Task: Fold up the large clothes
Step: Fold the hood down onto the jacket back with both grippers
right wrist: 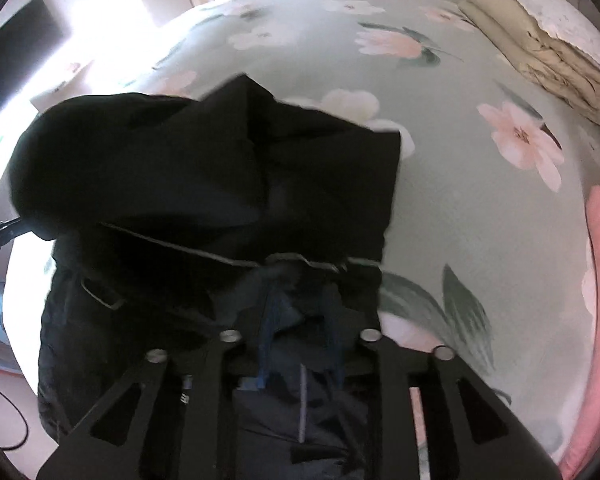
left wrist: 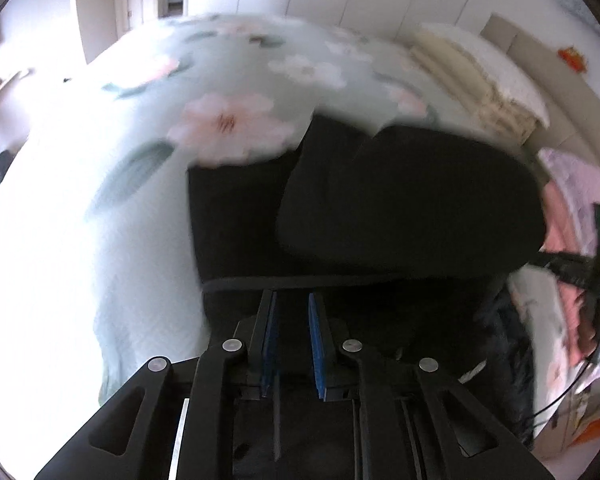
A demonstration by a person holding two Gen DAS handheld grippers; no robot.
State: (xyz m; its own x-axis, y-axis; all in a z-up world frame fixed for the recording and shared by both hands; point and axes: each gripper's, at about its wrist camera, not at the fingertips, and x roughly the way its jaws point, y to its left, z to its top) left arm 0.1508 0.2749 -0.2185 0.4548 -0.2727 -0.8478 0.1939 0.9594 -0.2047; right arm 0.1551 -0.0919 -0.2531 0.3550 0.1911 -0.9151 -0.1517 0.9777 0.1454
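Right wrist view — black garment (right wrist: pixel 204 168) heaped on the floral bedspread (right wrist: pixel 480 216).
Right gripper (right wrist: pixel 300 320) seems to pinch cloth; left gripper (left wrist: pixel 292 320) stands slightly parted, empty — lay edges level before pressing.

A large black garment (right wrist: pixel 204 176) lies bunched and partly folded on the bed (right wrist: pixel 480 220), near its edge.

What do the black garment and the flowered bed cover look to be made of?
The black garment: likely a smooth, matte woven synthetic, jacket-like; it holds puffy folds, and a thin pale line, perhaps a zipper or piping, crosses it. Blur leaves this open. The flowered bed cover: soft matte printed cloth, probably cotton or a blend; it lies flat without shine.
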